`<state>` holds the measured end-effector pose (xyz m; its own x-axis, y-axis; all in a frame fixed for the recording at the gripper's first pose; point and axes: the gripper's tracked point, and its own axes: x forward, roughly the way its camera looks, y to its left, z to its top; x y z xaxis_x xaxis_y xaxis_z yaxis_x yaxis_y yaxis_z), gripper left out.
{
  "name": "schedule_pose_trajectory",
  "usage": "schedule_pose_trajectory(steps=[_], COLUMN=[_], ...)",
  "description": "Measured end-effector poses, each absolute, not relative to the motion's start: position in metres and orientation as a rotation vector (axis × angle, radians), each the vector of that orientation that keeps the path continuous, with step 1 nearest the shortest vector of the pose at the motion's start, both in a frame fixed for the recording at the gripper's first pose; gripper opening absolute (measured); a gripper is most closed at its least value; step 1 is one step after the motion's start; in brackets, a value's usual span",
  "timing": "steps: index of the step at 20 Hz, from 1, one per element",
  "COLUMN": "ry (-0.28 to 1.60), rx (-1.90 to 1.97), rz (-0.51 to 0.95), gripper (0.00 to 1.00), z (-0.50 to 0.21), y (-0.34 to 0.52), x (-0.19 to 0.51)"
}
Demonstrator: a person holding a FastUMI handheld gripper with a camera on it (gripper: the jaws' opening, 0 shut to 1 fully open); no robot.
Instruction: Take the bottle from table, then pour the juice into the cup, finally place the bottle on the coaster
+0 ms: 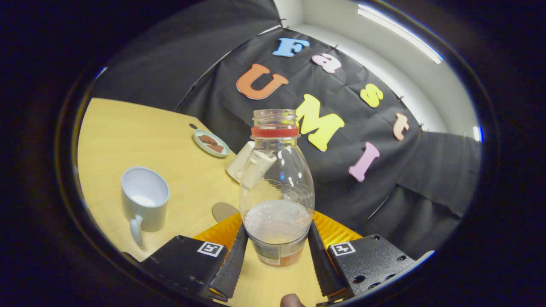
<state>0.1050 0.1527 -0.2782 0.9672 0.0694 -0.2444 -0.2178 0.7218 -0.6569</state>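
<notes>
Bottle: we've got the clear plastic juice bottle (277, 187) sitting right between the fingers, cap off, red ring round the neck, pale juice low in the belly.
Gripper: the gripper (277, 251) looks clamped on the bottle's lower body, both black ribbed pads (232, 260) pressed against its sides near the label.
Mug: grey mug (145, 200) is off to the left on the wooden table (128, 136), handle facing near, with something pale in its bottom.
Coaster: small round brown coaster (224, 210) lies flat just left of the bottle, between it and the mug.
Other stuff: far side has a little plate with brown snacks (211, 143) and a cream-coloured item (241, 164) we can't identify behind the bottle.
Handling: we reckon it's light, mostly empty, thin-walled and squashy, so squeeze too hard and it'll buckle. Smooth plastic is probably a bit slippery when tilted. With no cap, any early tip spills.
Grip spot: low on the body where we are seems fine, liquid weight sits right there.
</notes>
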Motion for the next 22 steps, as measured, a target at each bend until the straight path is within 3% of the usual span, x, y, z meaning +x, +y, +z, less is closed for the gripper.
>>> schedule_pose_trajectory(steps=[6,22], ry=[0.087,0.106], rx=[-1.121,-1.517], rz=[0.189,0.175], gripper=[0.76,0.76], z=[-0.287,-0.313], y=[0.173,0.173], x=[0.100,0.111])
